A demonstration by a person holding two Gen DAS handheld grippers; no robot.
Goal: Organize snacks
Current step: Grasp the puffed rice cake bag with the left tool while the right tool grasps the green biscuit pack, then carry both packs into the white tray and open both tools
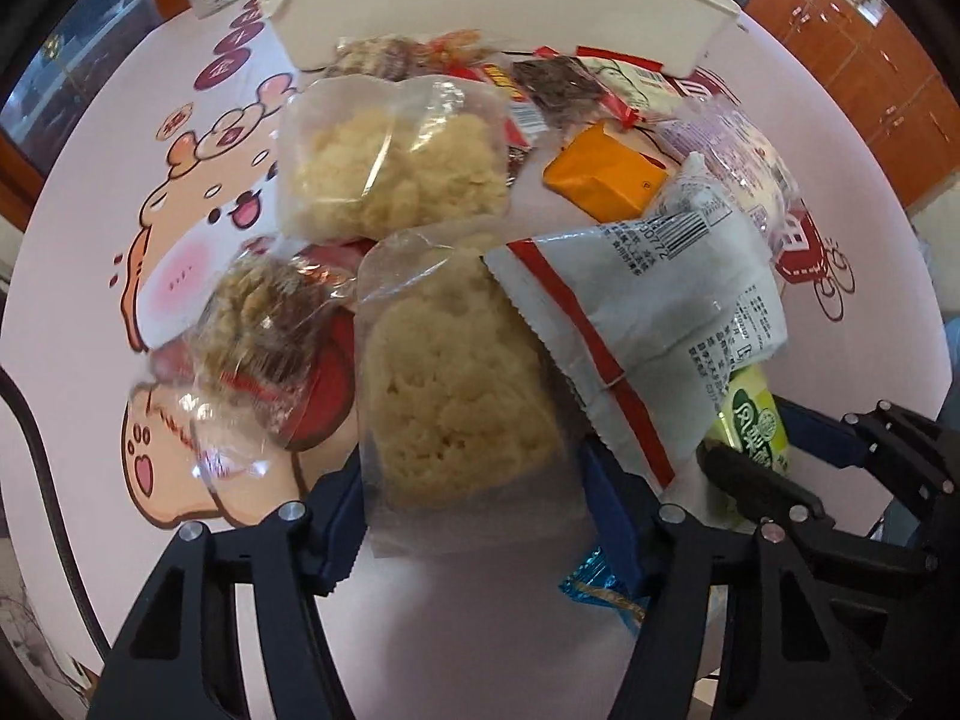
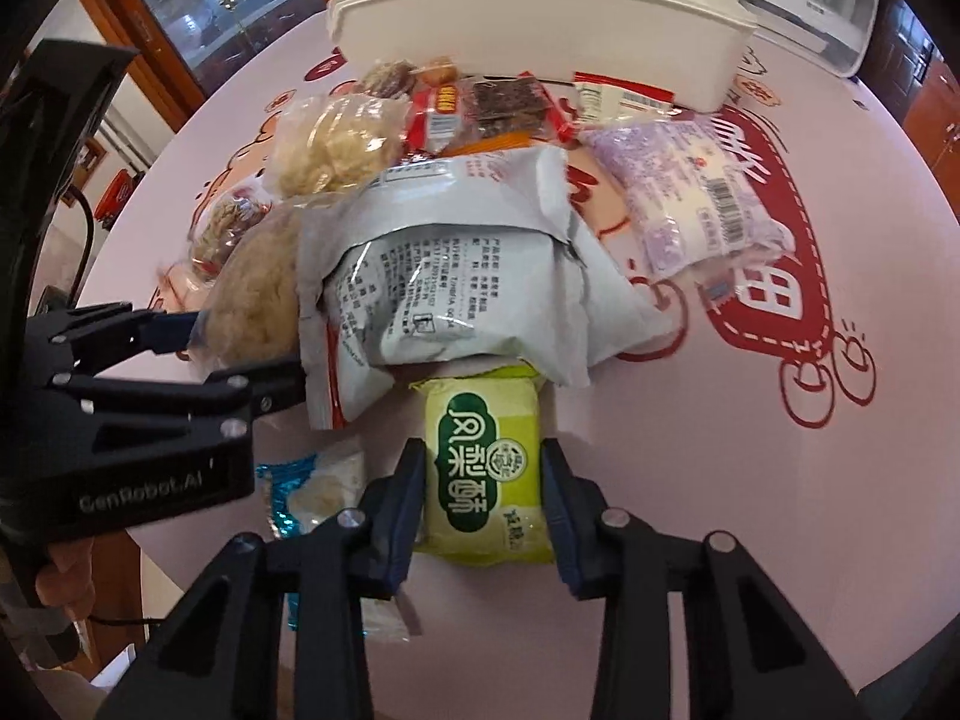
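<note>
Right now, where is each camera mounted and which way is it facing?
Left wrist: on the left claw, aimed steeply down at the snack pile; its fingers flank a clear crisp bag; right claw at right.
Right wrist: on the right claw, aimed down at a green packet between its fingers; left claw and a hand at left.
Shared: grey pouch, white bin.

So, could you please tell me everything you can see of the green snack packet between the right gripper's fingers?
The green snack packet is a small rectangular pouch of glossy yellow-green plastic film with large dark green characters and a round emblem on its face. It lies flat on the pink printed table, sealed and plump. Its far end is tucked under the edge of the grey foil bag. The right gripper straddles it, one blue-padded finger along each long side, pads at or very near the film.
</note>
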